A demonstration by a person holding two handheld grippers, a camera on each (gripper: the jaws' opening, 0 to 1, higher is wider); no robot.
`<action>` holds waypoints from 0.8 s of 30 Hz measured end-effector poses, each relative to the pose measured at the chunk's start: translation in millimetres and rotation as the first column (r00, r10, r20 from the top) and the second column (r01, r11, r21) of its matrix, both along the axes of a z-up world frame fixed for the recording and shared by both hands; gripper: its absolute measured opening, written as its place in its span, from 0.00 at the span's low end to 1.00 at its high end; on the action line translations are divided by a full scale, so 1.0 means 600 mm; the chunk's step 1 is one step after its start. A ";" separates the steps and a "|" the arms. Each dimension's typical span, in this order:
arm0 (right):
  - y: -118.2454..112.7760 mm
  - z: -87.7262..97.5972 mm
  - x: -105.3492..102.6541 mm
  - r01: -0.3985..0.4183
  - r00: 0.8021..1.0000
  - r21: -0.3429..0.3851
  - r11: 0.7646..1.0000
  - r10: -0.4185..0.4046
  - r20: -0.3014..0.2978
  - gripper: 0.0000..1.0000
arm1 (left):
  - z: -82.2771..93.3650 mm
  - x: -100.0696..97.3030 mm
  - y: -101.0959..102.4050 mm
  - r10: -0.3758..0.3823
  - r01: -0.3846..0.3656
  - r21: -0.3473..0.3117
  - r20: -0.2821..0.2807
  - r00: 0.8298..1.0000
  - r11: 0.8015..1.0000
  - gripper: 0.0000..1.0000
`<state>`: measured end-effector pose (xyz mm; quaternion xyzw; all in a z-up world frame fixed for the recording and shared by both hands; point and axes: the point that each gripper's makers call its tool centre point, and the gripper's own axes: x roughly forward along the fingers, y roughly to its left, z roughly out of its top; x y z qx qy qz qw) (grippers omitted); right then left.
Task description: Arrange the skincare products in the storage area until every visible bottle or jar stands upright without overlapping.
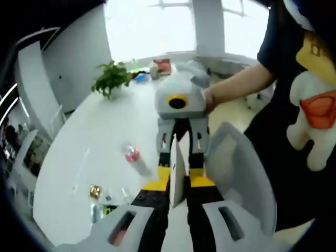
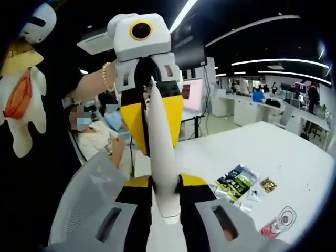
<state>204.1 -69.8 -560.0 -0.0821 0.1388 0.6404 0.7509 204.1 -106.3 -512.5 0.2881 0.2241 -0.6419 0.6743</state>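
Your left gripper (image 1: pixel 177 210) and your right gripper (image 2: pixel 165 207) both clenched the same white tapered plastic tube (image 2: pixel 161 157), one at each end. From the left gripper view, the tube (image 1: pixel 176 176) ran edge-on from your own jaws to the opposing yellow-tipped jaws of the right gripper (image 1: pixel 178 157), held well above the white tabletop (image 1: pixel 100 142). From the right gripper view, the left gripper (image 2: pixel 152 118) pinched the far tip of the tube.

On the table, a clear bottle with a pink cap (image 1: pixel 134 157) lay on its side, not upright; the same bottle (image 2: pixel 278 224) lay at the near right of the right gripper view. A small gold-coloured item (image 1: pixel 95 191) sat near it. A dark green and white sachet (image 2: pixel 236 181) lay flat on the table. A green potted plant (image 1: pixel 111 79) stood at the far end.
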 end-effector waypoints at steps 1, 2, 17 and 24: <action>-0.004 -0.006 0.002 0.008 1.000 -0.010 1.000 -0.008 0.001 0.19 | -0.004 0.001 -0.002 -0.002 0.002 0.003 0.000 1.000 1.000 0.16; -0.007 -0.011 0.004 0.015 1.000 -0.017 1.000 -0.015 0.000 0.19 | -0.011 0.004 -0.005 -0.004 0.004 0.004 0.001 1.000 1.000 0.16; -0.056 -0.069 0.044 0.160 0.986 -0.040 0.986 -0.161 -0.044 0.21 | -0.088 0.049 -0.035 -0.005 0.005 -0.001 -0.012 1.000 1.000 0.16; -0.070 -0.086 0.059 0.221 0.973 -0.024 0.975 -0.222 -0.069 0.21 | -0.113 0.067 -0.038 -0.003 0.003 0.003 -0.030 1.000 1.000 0.16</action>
